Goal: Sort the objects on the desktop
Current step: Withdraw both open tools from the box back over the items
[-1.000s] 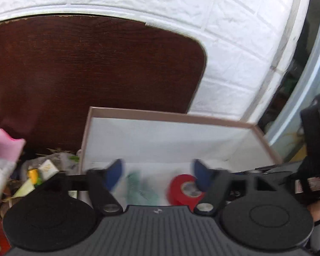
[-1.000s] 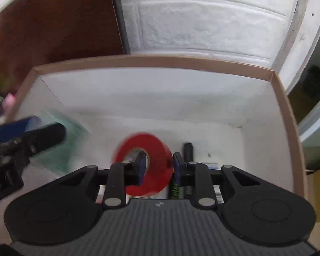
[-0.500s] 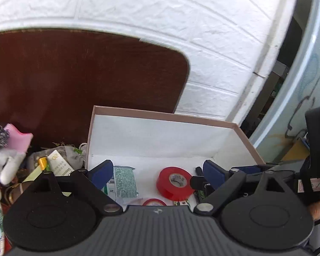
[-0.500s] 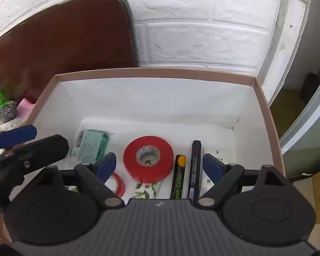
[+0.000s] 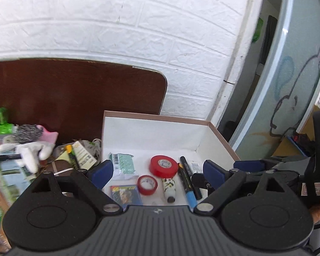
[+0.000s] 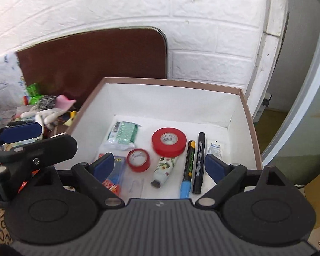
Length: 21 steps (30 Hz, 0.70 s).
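Observation:
An open white box with a brown rim (image 5: 155, 117) (image 6: 170, 81) holds a large red tape roll (image 5: 163, 166) (image 6: 169, 139), a small red tape roll (image 5: 147, 184) (image 6: 138, 160), a green packet (image 5: 122, 163) (image 6: 123, 133), two markers (image 5: 186, 177) (image 6: 188, 166), a patterned tube (image 6: 163, 170) and a card packet (image 5: 125, 194). My left gripper (image 5: 157, 170) hovers open above the box's near left part. My right gripper (image 6: 159, 163) hangs above the box, its jaws opening; nothing is between its pads. All the items lie loose on the box floor.
Left of the box is a clutter pile: a white glove-like thing (image 5: 29, 153), a steel scrubber (image 5: 28, 131), a pink item (image 6: 65, 101), green toys (image 5: 1, 120). The brown table (image 5: 74, 93) meets a white brick wall (image 5: 138, 32). A grey door (image 5: 288, 85) stands at the right.
The right gripper, earlier shut on the upright large red tape roll, has opened and let it go; the roll now lies flat. Both grippers have drawn back and up from the box.

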### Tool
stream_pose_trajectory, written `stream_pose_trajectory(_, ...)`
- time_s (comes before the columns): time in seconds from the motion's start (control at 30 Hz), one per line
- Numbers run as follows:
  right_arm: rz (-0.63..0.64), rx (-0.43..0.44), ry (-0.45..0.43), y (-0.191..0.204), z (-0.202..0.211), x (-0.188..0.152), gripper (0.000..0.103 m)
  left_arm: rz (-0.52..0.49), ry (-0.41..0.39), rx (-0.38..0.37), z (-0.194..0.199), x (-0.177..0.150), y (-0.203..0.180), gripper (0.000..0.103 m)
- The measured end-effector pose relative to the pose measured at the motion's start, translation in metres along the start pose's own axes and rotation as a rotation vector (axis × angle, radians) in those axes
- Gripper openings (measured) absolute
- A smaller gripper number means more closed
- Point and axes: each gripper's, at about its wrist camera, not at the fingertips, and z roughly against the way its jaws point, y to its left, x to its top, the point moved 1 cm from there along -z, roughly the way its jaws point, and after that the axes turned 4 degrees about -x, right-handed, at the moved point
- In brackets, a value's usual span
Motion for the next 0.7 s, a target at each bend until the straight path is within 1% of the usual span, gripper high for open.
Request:
stream_pose_trajectory(0.13, 0.019, -0.011, -0.054, 0.011, 0.027, -0.018, 0.090, -0.020, -0.030, 0.016, 0.032, -0.015, -0.005, 0.094)
stream_pose_trajectory(0.3, 0.048, 0.019, -0.110, 0.032, 0.054, -0.048, 0.090, 0.000, -0.063, 0.004, 0.068, -0.047, 0.002, 0.095)
stream_pose_trajectory(0.4, 0.086, 0.043, -0.147, 0.048, 0.065, -0.073, 0.091, 0.064, -0.062, -0.010, 0.082, -0.076, 0.017, 0.095)
stream_pose_trajectory(0.5, 0.127, 0.075, -0.152, 0.067, 0.065, -0.099, 0.091, 0.133, -0.043, -0.018, 0.090, -0.105, 0.032, 0.095)
stream_pose_trajectory(0.6, 0.172, 0.079, -0.151, 0.085, 0.062, -0.122, 0.091, 0.180, -0.015, -0.004, 0.093, -0.129, 0.046, 0.095)
stream_pose_trajectory(0.7, 0.202, 0.110, -0.157, 0.101, 0.057, -0.142, 0.091, 0.233, 0.015, 0.011, 0.092, -0.147, 0.062, 0.095)
